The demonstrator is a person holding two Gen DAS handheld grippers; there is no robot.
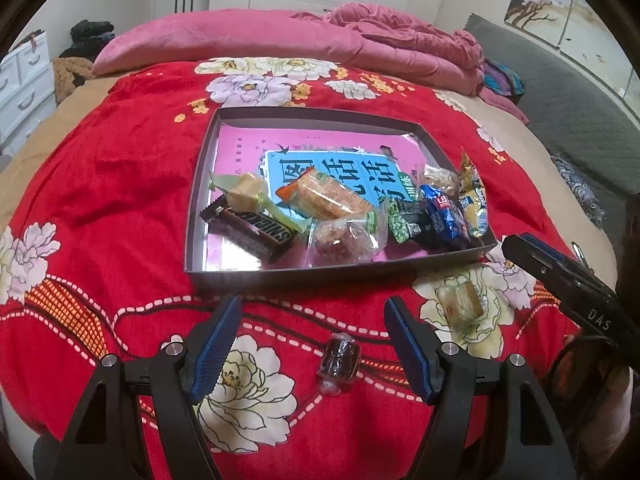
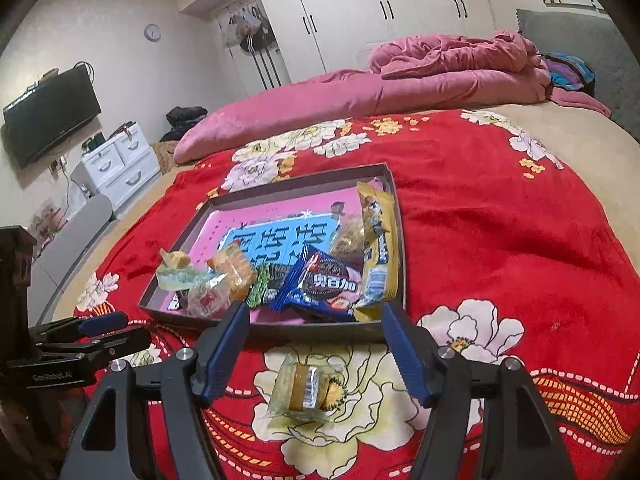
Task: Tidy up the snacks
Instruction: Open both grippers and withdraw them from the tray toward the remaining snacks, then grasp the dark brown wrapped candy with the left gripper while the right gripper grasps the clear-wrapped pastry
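A shallow dark box (image 1: pixel 200 184) (image 2: pixel 264 330) lies on the red flowered bedspread and holds several wrapped snacks: a Snickers bar (image 1: pixel 250 230), an orange cracker pack (image 1: pixel 328 196), a blue cookie pack (image 2: pixel 320 284) and a yellow pack (image 2: pixel 378 252). Two snacks lie outside it, in front. A small dark round candy (image 1: pixel 338 360) lies between my open left gripper's fingers (image 1: pixel 312 344). A clear-wrapped yellow cake (image 2: pixel 308 390) (image 1: pixel 460 300) lies between my open right gripper's fingers (image 2: pixel 316 348). Both grippers are empty.
A pink quilt (image 1: pixel 360 40) (image 2: pixel 440 68) is heaped at the bed's far end. A white drawer unit (image 2: pixel 120 164) and a wall TV (image 2: pixel 52 116) stand to the left. The right gripper shows in the left wrist view (image 1: pixel 560 276); the left gripper shows in the right wrist view (image 2: pixel 92 334).
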